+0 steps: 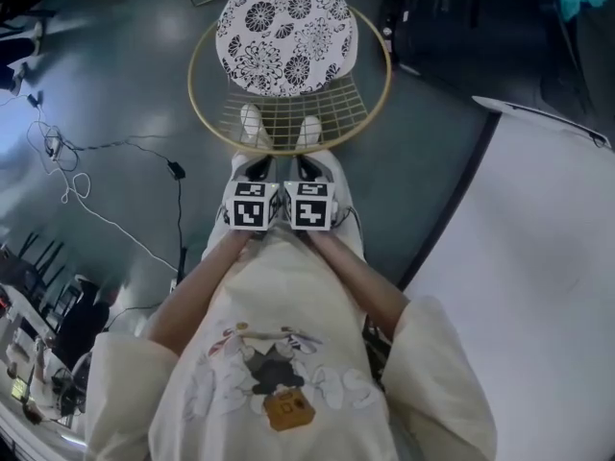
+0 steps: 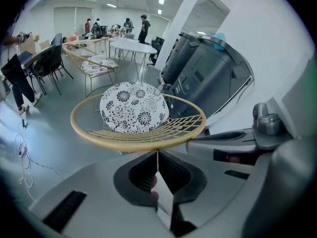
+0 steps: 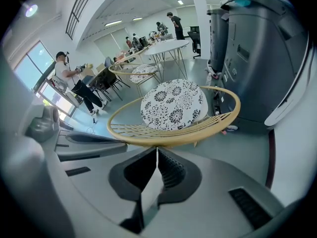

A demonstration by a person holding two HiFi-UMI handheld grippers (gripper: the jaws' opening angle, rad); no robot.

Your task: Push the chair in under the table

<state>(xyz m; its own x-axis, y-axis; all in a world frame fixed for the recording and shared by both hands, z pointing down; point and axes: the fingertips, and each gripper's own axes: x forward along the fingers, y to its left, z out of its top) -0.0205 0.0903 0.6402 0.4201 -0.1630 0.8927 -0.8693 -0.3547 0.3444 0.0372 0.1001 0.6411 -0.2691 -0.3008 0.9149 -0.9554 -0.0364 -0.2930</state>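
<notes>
A polished grey floor (image 1: 135,75) fills the head view, with open room to the left of and beyond the round-seated chair of gold wire with a black-and-white flowered cushion (image 1: 286,32). The chair stands out in the open; a strip of bare floor parts it from the dark-lined edge of the large white table (image 1: 538,257) on the right. One thin black cable (image 1: 96,209) trails across the floor on the left. Two white shoes (image 1: 252,123) show through the wire back. The left gripper (image 1: 258,164) and right gripper (image 1: 307,164) sit side by side at the near rim, each cube bearing black-and-white square markers. In the left gripper view the jaws are pressed together with nothing between them, their tips right at the gold rim; I cannot tell whether they touch it. Beyond stand a second chair of the same kind (image 2: 94,66), a round white table on thin legs (image 2: 131,47), and a tall dark grey machine (image 2: 208,68) to the right. In the right gripper view the jaws are likewise closed and empty at the rim, with the white table's edge curving in at the far right.
</notes>
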